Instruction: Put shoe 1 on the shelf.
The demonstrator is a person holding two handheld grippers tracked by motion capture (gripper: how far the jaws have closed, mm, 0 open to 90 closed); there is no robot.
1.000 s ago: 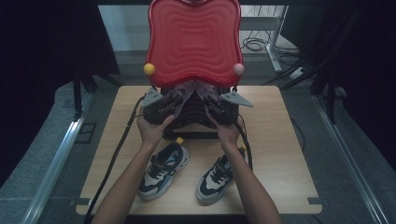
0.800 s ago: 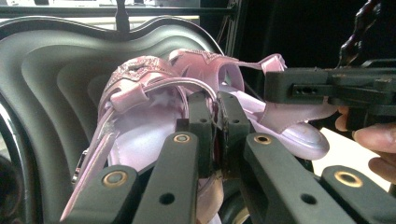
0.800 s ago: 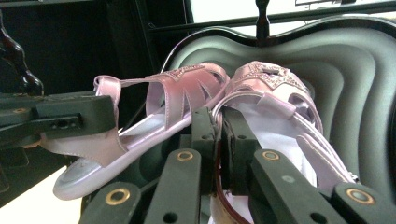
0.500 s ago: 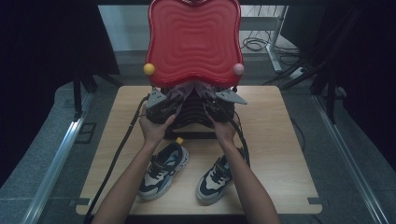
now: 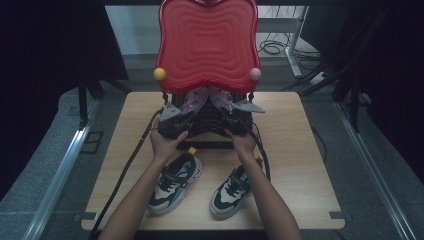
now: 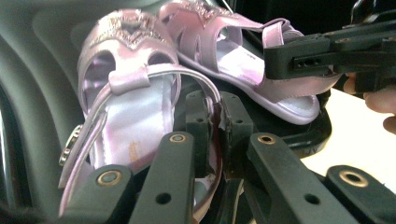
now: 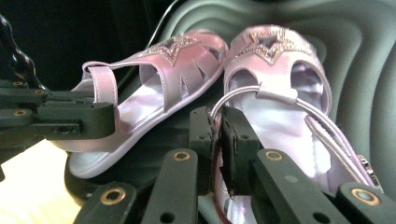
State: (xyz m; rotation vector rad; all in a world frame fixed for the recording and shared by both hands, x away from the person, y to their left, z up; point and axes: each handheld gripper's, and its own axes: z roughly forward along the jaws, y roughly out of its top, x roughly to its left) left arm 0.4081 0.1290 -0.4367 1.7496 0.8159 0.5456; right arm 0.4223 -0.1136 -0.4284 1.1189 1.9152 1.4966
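Your left tool (image 6: pixel 212 123) pinches the thin heel strap of the left lilac sandal (image 6: pixel 126 88), pads pressed together on the strap; its jaws have just eased open a little with the strap between them. Your right tool (image 7: pixel 215 135) pinches the strap of the right lilac sandal (image 7: pixel 280 88) the same way, and it too has just loosened slightly. Both sandals lie side by side on the black ribbed rack (image 5: pixel 210 122), toes toward the red wavy back panel (image 5: pixel 207 45), which stands close over them. Behind your hands, two sneakers (image 5: pixel 175 182) sit on the counter (image 5: pixel 300 165), near its front edge. The counter's side margins are bare wood. A small print on the left sandal's insole is too blurred to read.
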